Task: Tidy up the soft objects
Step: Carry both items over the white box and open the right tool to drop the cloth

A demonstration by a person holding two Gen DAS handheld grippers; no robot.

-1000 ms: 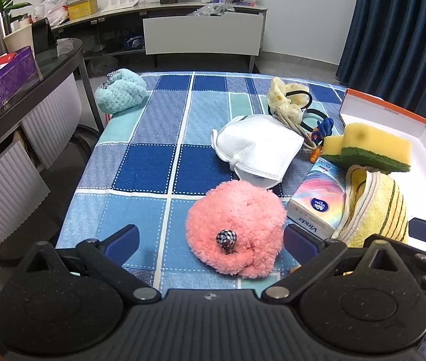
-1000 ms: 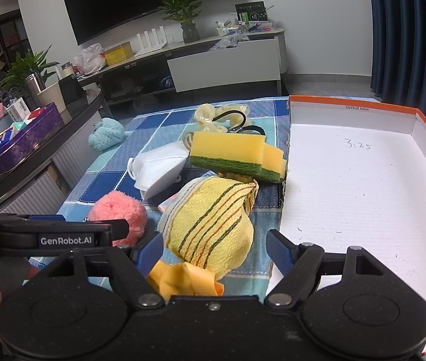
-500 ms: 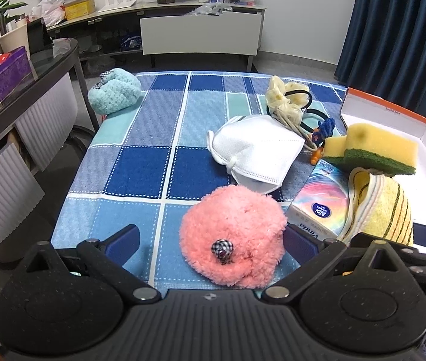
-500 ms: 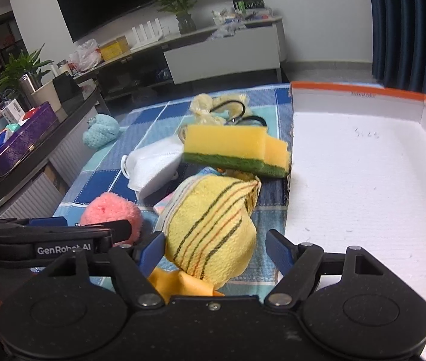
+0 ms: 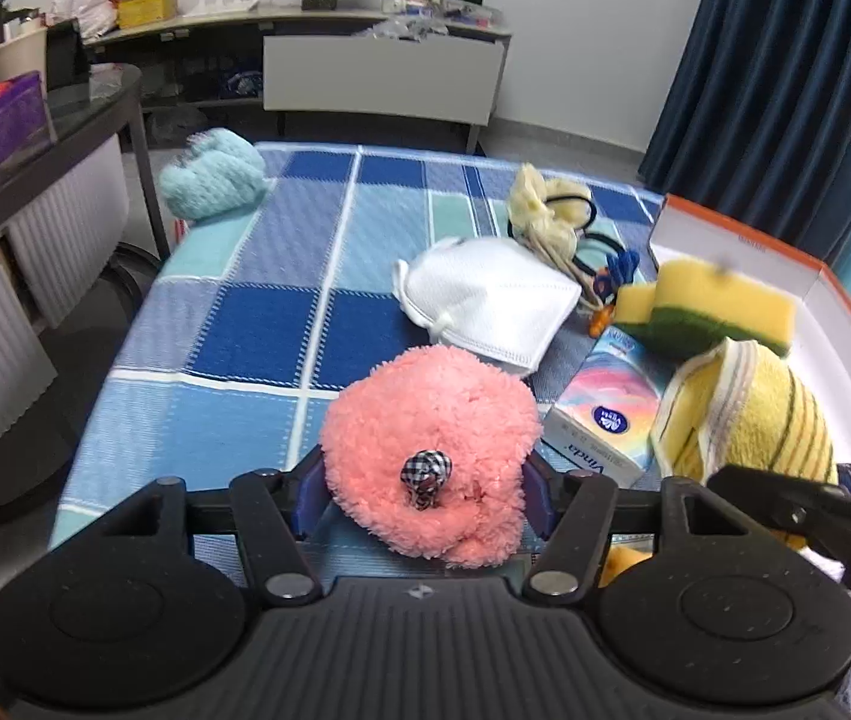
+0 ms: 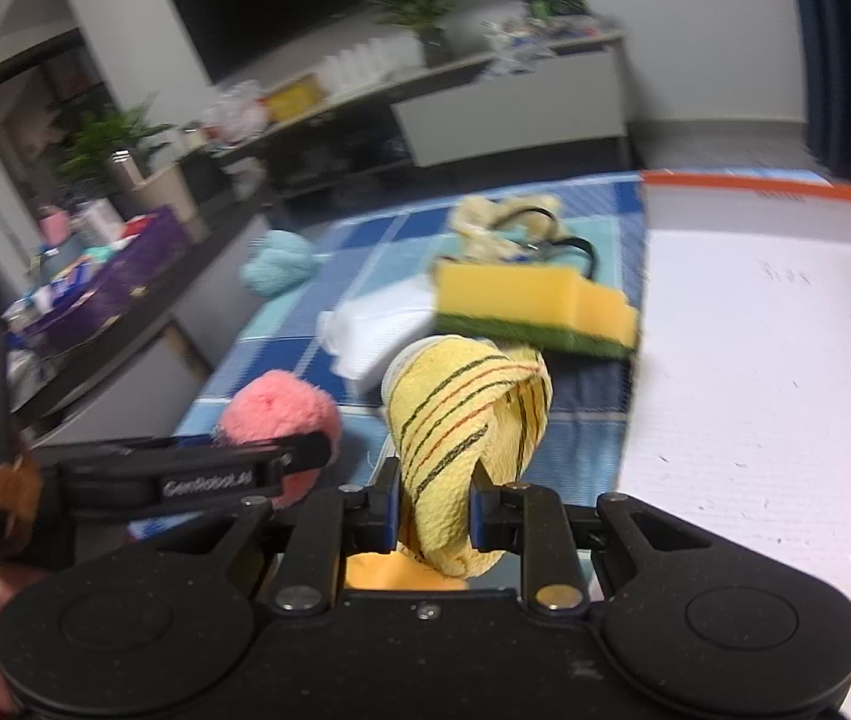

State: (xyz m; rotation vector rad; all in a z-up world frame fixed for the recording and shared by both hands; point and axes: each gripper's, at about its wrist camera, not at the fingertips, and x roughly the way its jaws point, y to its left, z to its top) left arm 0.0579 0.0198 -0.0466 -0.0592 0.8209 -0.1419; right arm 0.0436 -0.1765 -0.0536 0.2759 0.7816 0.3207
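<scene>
On the checked blue cloth (image 5: 281, 330) covering the desk, the left claw (image 5: 422, 495) has its blue pads pressed into both sides of the pink fluffy pouf (image 5: 431, 450), which lies near the cloth's near edge. Beside the pouf, toward the white box, the right claw (image 6: 433, 510) is pinched narrow on the yellow striped towel (image 6: 467, 414), the fabric bulging above the pads. A tissue pack (image 5: 605, 414) lies between pouf and towel, touching or nearly touching both. Beyond the pouf sits a white face mask (image 5: 485, 300), its edge just beside the pouf's far rim, and past the mask a tangle of cream scrunchies and black hair ties (image 5: 551, 216). A yellow-and-green sponge (image 6: 533, 312) rests against the orange-rimmed wall of the white box (image 6: 755, 390), whose wide floor shows bare. Far from the pouf, a pale blue pouf (image 5: 212, 180) hangs over the cloth's far left corner. Open cloth stretches between the two poufs.
</scene>
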